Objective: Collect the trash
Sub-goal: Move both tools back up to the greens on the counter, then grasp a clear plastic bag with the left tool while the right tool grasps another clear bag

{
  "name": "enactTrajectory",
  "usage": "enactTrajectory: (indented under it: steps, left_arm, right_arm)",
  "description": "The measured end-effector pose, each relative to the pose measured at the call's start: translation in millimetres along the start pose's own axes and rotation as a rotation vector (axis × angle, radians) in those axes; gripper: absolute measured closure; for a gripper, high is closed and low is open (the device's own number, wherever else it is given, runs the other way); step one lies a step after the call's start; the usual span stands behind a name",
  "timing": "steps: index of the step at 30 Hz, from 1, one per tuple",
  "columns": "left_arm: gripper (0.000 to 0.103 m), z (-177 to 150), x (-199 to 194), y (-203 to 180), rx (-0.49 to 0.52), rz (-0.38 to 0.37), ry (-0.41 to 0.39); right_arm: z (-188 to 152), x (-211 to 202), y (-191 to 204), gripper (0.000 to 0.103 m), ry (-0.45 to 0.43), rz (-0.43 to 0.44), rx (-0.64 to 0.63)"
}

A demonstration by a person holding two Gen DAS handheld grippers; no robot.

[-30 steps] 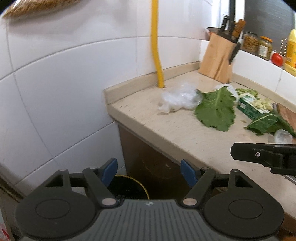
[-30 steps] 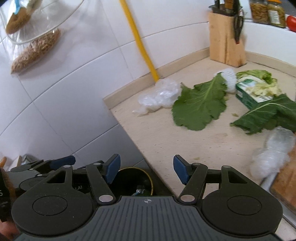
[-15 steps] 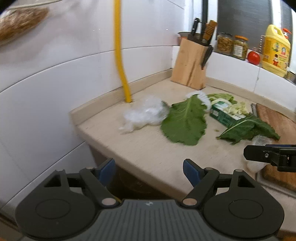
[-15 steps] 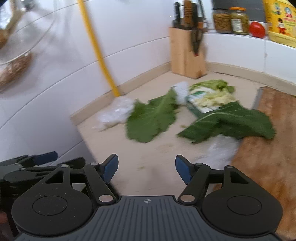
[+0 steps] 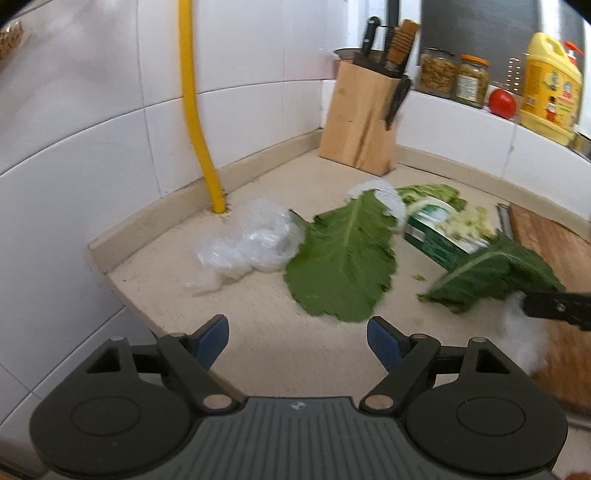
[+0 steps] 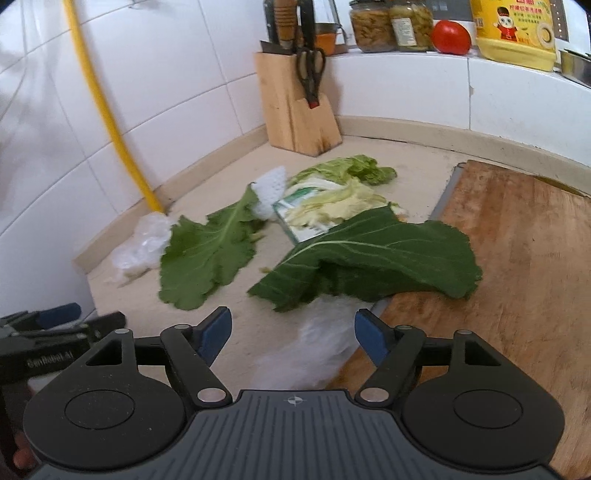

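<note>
While both claws gape empty, leaves (image 6: 207, 254) and plastic (image 5: 247, 247) litter the beige counter (image 5: 295, 354) below white tiles (image 5: 92, 155).

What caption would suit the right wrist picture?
Open right gripper hovers over crumpled plastic beside a dark green leaf on the kitchen counter.

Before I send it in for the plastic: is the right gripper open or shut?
Open. The right gripper has its blue fingertips spread wide, holding nothing, with the crumpled plastic lying between them.

Two green leaves (image 6: 207, 254) are lying on a beige speckled worktop (image 6: 229, 306). A yellow pipe (image 5: 195, 110) is running down white tiles (image 5: 92, 155). A red tomato (image 6: 450, 32) is showing behind.
</note>
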State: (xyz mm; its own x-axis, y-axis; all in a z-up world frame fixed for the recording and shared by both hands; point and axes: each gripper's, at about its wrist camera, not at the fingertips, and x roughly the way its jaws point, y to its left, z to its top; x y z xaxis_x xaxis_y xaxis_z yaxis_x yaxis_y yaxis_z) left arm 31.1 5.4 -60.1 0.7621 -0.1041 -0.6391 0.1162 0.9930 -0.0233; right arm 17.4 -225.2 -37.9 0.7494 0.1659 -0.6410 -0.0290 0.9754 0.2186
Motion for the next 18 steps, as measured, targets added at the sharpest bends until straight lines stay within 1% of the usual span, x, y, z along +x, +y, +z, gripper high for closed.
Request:
enactTrajectory:
  steps: [3,6,8,13,15,18]
  left_arm:
    - [0.025,7,8,5,-0.018,0.017,0.009]
    - [0.025,9,13,4,-0.023,0.003,0.014]
    - [0.025,10,15,-2,-0.007,-0.012,0.017]
    - [0.025,14,18,-22,0.041,-0.056,0.016]
    - [0.025,17,19,-26,0.045,-0.064,0.015]
    - [0.025,19,20,-29,0.032,-0.081,0.024]
  right_arm:
    - [5,5,-13,0.022,0.001,-0.021,0.012]
    - [10,8,-27,0.022,0.004,-0.04,0.023]
    - [14,9,-35,0.022,0.0,-0.058,0.012]
    - [22,8,-44,0.017,-0.025,-0.093,-0.068]
    - [25,9,-44,0.017,-0.042,-0.101,-0.115]
    - [28,10,-40,0.017,-0.043,-0.097,-0.205]
